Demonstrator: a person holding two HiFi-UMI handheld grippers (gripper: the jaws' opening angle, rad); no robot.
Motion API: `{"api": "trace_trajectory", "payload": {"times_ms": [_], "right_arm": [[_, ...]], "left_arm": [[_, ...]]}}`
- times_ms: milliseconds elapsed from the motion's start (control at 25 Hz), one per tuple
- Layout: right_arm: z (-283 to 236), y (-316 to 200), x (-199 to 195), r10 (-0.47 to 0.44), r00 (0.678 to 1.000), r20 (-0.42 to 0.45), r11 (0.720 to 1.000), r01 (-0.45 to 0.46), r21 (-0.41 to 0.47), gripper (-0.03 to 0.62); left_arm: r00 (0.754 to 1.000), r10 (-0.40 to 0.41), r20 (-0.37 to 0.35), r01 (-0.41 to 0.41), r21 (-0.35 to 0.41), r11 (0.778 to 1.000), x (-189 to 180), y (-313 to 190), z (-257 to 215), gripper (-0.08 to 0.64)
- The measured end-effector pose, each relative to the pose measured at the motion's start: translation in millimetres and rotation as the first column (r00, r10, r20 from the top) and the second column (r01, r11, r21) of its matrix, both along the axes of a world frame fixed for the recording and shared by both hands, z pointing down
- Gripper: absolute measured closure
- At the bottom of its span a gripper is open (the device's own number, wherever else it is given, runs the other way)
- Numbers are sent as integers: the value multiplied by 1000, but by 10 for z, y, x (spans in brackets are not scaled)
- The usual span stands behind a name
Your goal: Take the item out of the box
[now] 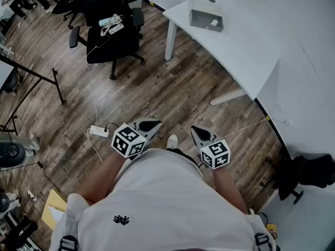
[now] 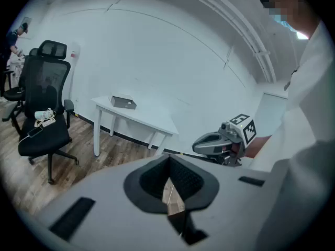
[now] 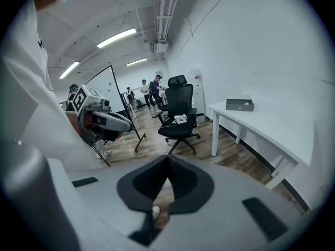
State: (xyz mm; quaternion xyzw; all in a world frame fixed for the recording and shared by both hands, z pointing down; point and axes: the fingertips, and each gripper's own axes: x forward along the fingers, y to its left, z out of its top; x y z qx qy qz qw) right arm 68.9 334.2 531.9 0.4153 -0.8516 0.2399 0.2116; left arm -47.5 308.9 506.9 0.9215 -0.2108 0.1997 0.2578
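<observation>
Both grippers are held low at the person's waist, tips pointing forward over the floor. The left gripper [image 1: 149, 124] has its jaws closed together with nothing between them. The right gripper [image 1: 200, 133] is likewise closed tip to tip and empty. Between the two sets of fingertips only a shoe [image 1: 172, 139] and the wood floor [image 1: 172, 95] show. A power strip [image 1: 98, 131] lies just outward of the left tips. Further ahead of the left fingers stands a black office chair [image 1: 111, 43]. Well ahead of the right fingers, far from both grippers, is the white table [image 1: 246, 48]. The grey box [image 1: 207, 21] sits near the table's far end and looks open-topped, and a small white item [image 1: 213, 22] appears to lie inside. Assessment: no step is done and the item is untouched in the box. Outstanding: approach the table, open a gripper, reach in, grasp the item and lift it clear.
</observation>
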Motion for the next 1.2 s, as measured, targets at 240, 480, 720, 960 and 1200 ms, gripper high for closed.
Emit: {"api": "trace_trajectory", "payload": {"times_ms": [240, 480, 720, 960, 1200], "right_arm": [[-5, -251, 477, -38, 999, 10, 999, 38, -2, 586], [61, -443, 872, -49, 998, 34, 998, 50, -34, 586], [201, -788, 1025, -18, 996, 82, 997, 24, -73, 583], [270, -1292, 920, 33, 998, 54, 996, -28, -84, 562], [192, -2111, 777, 136, 990, 30, 986, -132, -101, 529]], "left_arm": [[998, -57, 20, 56, 14, 998, 401, -252, -95, 554], [995, -82, 50, 81, 22, 996, 775, -514, -148, 554], [994, -89, 59, 88, 17, 996, 881, -854, -129, 554], [998, -58, 32, 56, 36, 998, 745, -1470, 7, 554], [999, 11, -48, -12, -2, 1000, 657, -2350, -31, 552]]}}
